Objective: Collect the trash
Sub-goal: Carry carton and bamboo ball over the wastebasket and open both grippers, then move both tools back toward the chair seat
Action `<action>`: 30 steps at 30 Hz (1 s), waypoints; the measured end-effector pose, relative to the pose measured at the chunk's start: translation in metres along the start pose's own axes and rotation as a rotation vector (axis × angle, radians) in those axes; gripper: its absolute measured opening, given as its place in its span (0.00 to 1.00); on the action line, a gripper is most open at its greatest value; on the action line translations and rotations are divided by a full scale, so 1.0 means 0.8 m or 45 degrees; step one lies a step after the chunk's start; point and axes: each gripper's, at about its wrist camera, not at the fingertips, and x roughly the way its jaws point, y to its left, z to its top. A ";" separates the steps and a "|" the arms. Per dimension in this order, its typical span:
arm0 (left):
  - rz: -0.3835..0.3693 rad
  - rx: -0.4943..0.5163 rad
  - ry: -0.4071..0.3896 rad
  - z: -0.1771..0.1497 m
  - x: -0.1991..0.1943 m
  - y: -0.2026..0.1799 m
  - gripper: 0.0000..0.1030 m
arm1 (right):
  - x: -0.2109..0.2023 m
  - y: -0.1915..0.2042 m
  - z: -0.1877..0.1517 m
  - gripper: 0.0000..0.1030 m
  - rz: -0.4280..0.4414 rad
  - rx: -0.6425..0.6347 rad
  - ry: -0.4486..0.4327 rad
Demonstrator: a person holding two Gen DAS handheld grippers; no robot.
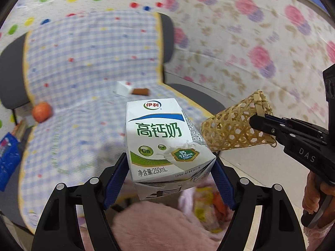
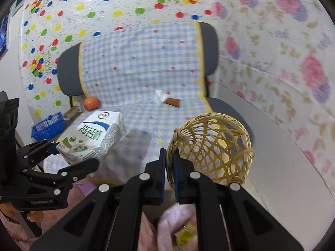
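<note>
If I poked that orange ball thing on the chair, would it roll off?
Probably it would roll: the orange fruit looks round, and nothing visibly blocks it. It sits near the left edge of the checked cloth on the chair, so a push that way might send it off. The soft cloth may slow it a little. It looks firm rather than squashy, though the picture is blurry.
</note>
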 end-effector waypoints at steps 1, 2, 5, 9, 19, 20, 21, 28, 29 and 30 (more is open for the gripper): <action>-0.018 0.009 0.009 -0.004 0.002 -0.007 0.74 | -0.006 -0.006 -0.008 0.07 -0.013 0.012 0.007; -0.048 0.022 0.022 -0.009 0.006 -0.018 0.74 | -0.011 -0.012 -0.015 0.07 -0.027 0.025 0.016; -0.107 0.051 0.049 -0.021 0.016 -0.043 0.74 | -0.025 -0.030 -0.039 0.07 -0.076 0.067 0.045; -0.165 0.091 0.079 -0.038 0.026 -0.072 0.74 | -0.040 -0.051 -0.069 0.07 -0.131 0.109 0.079; -0.253 0.172 0.156 -0.057 0.063 -0.117 0.74 | -0.044 -0.082 -0.115 0.07 -0.145 0.192 0.161; -0.264 0.173 0.164 -0.057 0.068 -0.118 0.74 | -0.042 -0.086 -0.117 0.07 -0.142 0.195 0.168; -0.270 0.171 0.173 -0.057 0.074 -0.119 0.74 | -0.038 -0.090 -0.120 0.07 -0.138 0.202 0.176; -0.286 0.151 0.247 -0.058 0.113 -0.120 0.74 | 0.000 -0.114 -0.132 0.08 -0.108 0.261 0.247; -0.287 0.148 0.254 -0.059 0.117 -0.120 0.74 | 0.006 -0.117 -0.135 0.08 -0.105 0.267 0.262; -0.290 0.147 0.262 -0.059 0.122 -0.120 0.76 | 0.012 -0.119 -0.137 0.10 -0.109 0.275 0.272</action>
